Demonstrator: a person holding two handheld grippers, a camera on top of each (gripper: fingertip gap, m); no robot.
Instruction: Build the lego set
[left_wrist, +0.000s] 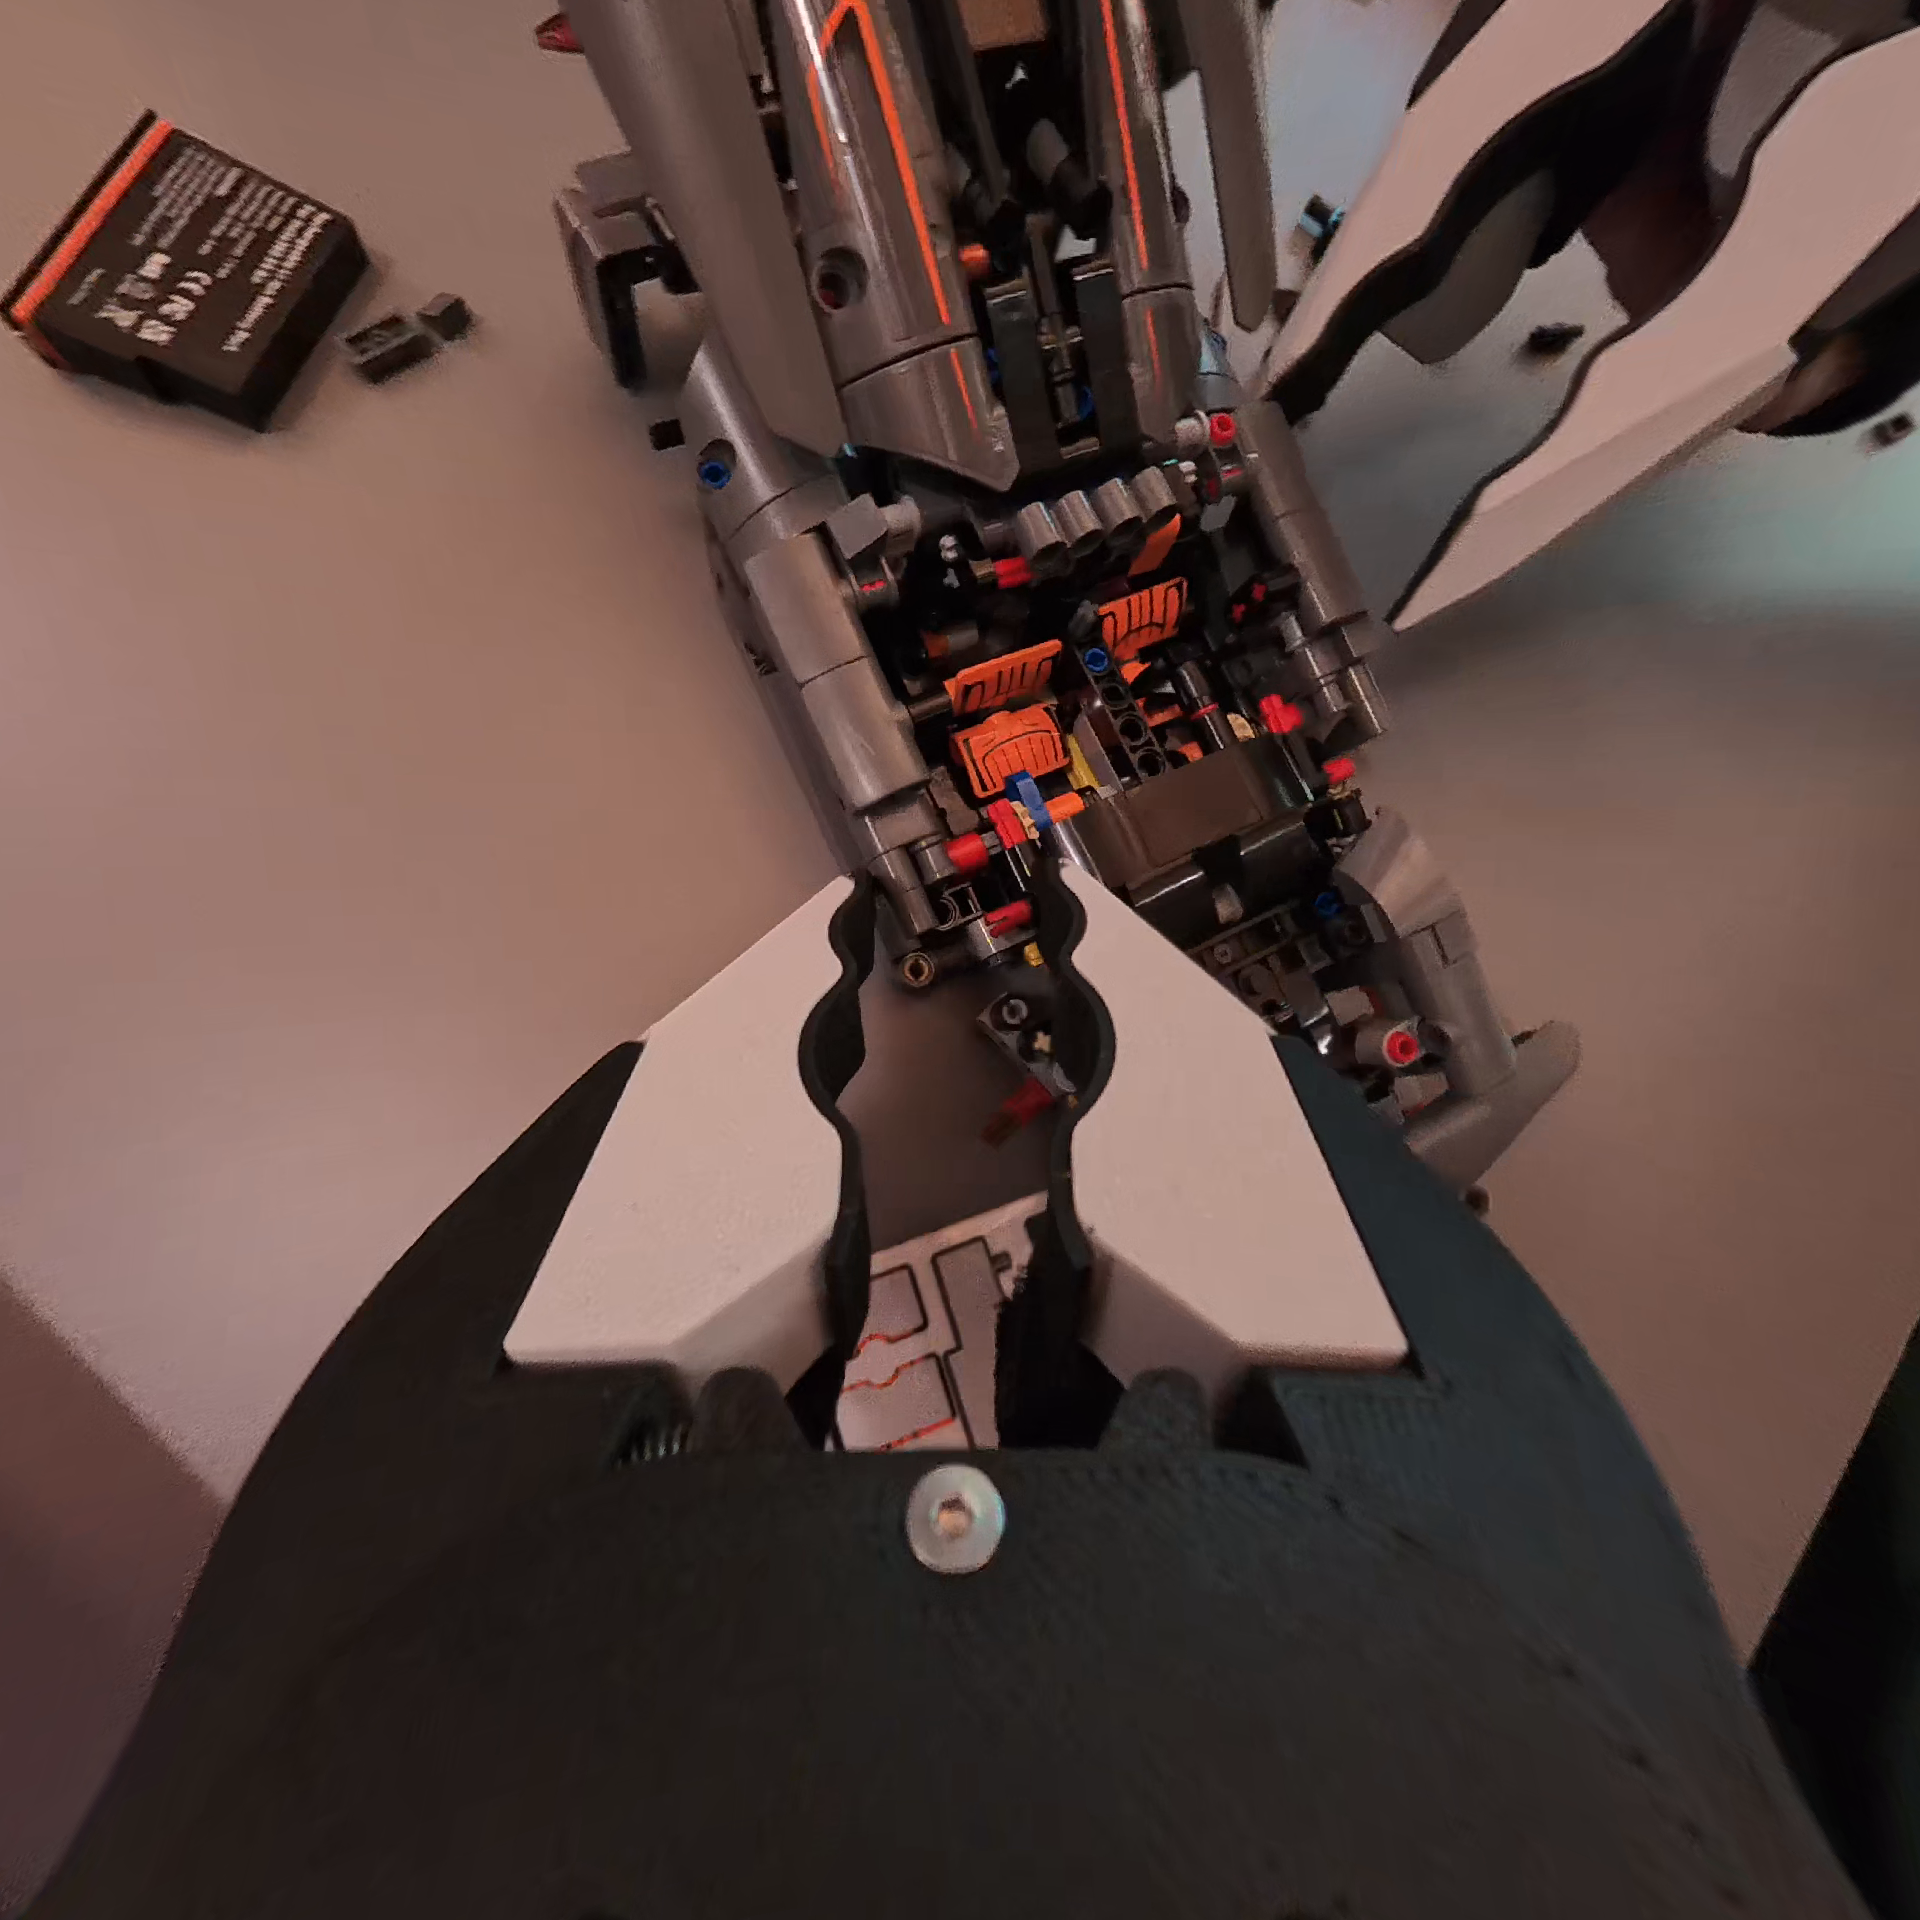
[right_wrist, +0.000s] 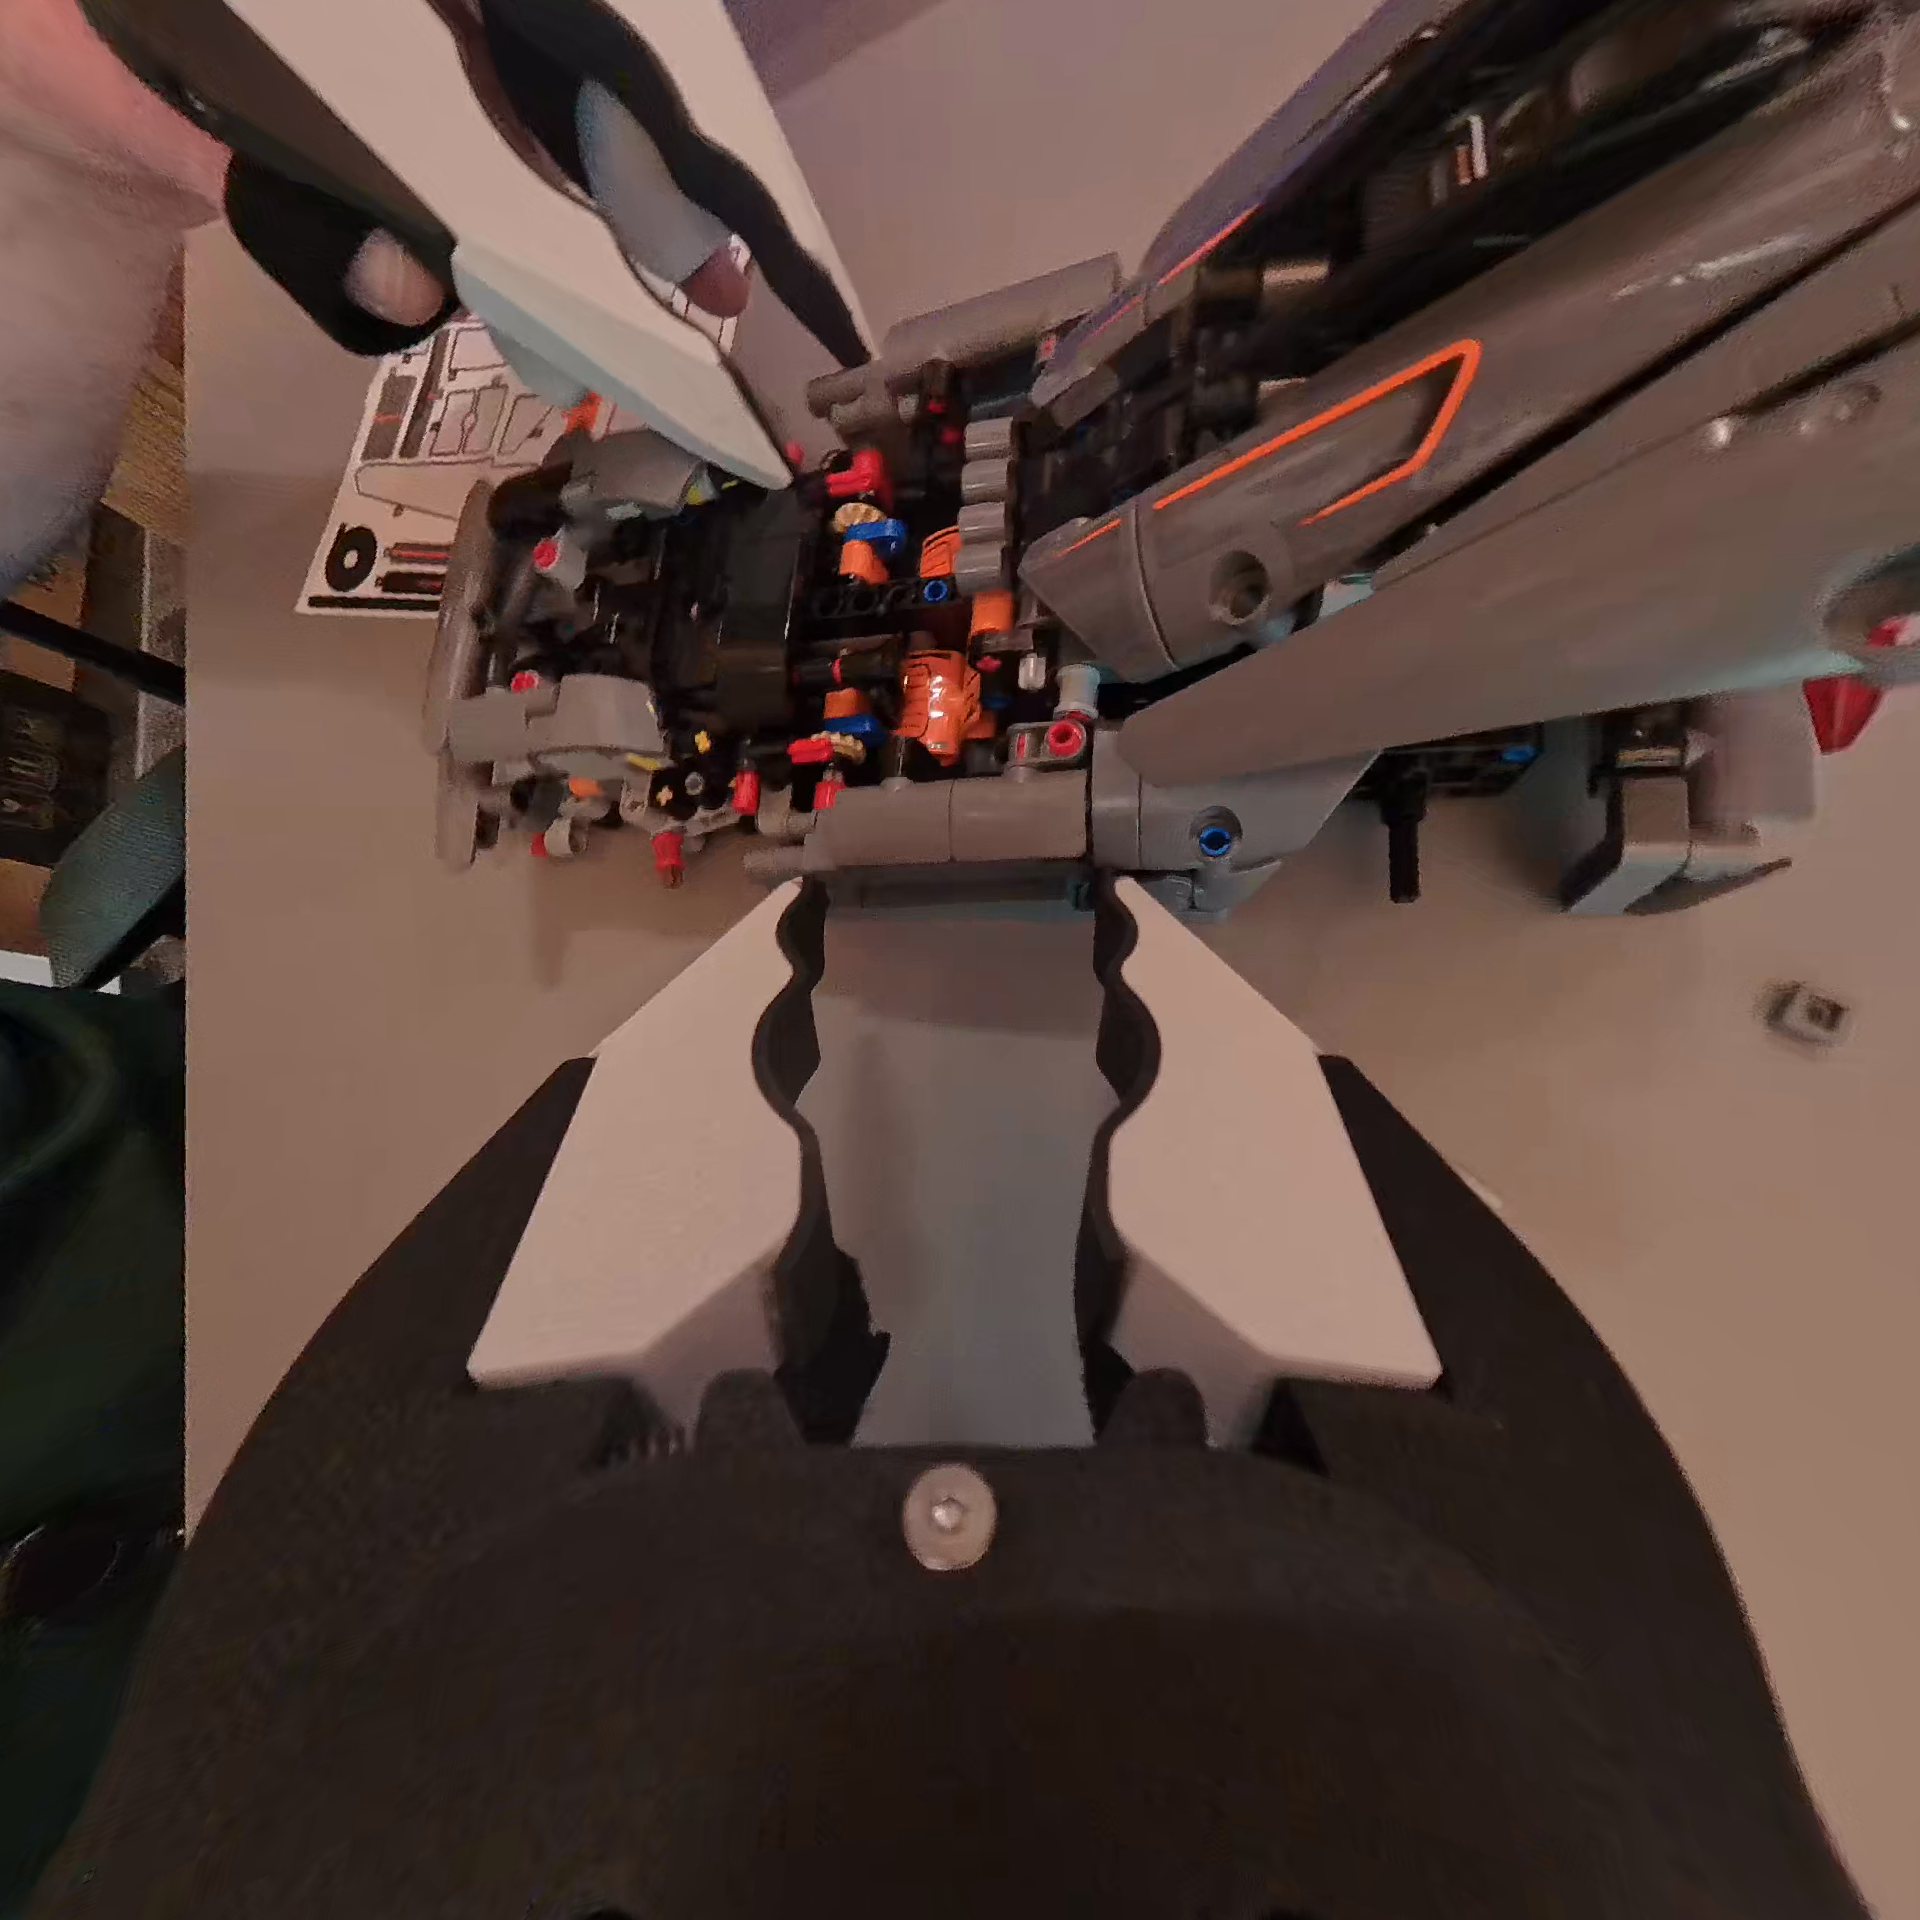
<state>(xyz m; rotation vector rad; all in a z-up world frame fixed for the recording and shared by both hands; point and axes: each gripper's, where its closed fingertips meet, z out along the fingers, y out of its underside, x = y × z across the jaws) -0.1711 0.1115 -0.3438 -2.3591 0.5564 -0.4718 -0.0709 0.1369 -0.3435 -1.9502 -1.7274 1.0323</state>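
- The grey, black and orange Lego Technic car model (left_wrist: 1049, 582) lies across the middle of the pale tabletop (left_wrist: 364, 727), its open mechanical bay of red, blue and orange pins facing up.
- The left hand-held gripper (left_wrist: 961, 883) has its white fingers parted, tips straddling the near corner of the model's frame beside a short red pin (left_wrist: 1006, 914). Nothing is clamped between them that I can make out.
- The right hand-held gripper (right_wrist: 951, 894) also stands open, its tips just at the long grey side panel (right_wrist: 956, 831), one on either side of that stretch. I can't tell whether it touches or is just short of it.
- The right wrist view shows the left tool coming in from the far left, its tip right at the red pin cluster in the bay.
- My read: the right tool is there to brace the body while the left works a small part in the frame.
- To do it well: close the right fingers on the solid panel, not on loose pins, and hold the model flat.
- The left should approach square to the pin's axis and press straight, since a slanted push could pop neighbouring connectors.
- Off to the far left sit a black box with an orange edge (left_wrist: 187, 270) and two small dark loose pieces (left_wrist: 410, 335), well apart from the work.
- A printed sticker sheet (right_wrist: 416, 488) lies at the model's far end.
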